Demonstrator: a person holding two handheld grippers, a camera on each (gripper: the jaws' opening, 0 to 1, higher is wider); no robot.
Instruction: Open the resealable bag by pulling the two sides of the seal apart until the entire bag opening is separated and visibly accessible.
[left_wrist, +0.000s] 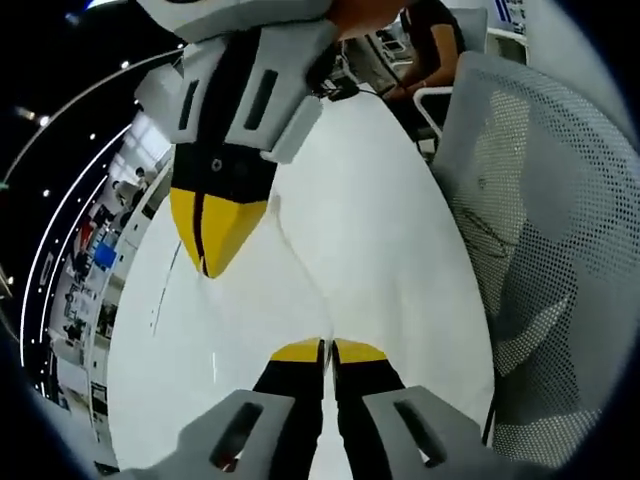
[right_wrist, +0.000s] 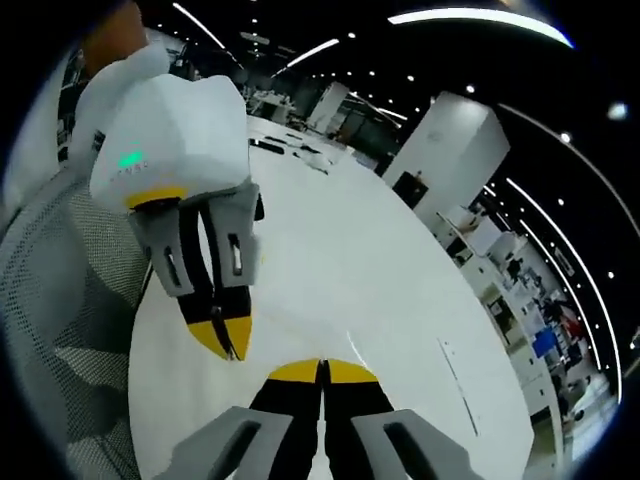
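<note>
We are holding our left gripper (left_wrist: 327, 350) with its yellow-tipped jaws pressed together, pinching a thin see-through plastic bag (left_wrist: 300, 255). Our right gripper (right_wrist: 322, 371) is squeezed closed too, on the bag's other side. The bag is stretching between them above the big white table (left_wrist: 400, 200). Farther off, a grey mesh chair (left_wrist: 540, 240) is standing. We are thinking the pulling apart is just starting.

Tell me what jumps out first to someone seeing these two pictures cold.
The yellow-tipped jaws grab the eye: in the left gripper view the left gripper rises from the bottom with its jaws pressed together, while the right gripper reaches down from the top, also closed. Between them a thin clear bag is barely visible, stretched over the white table. A grey mesh chair stands along the right of that view.
</note>
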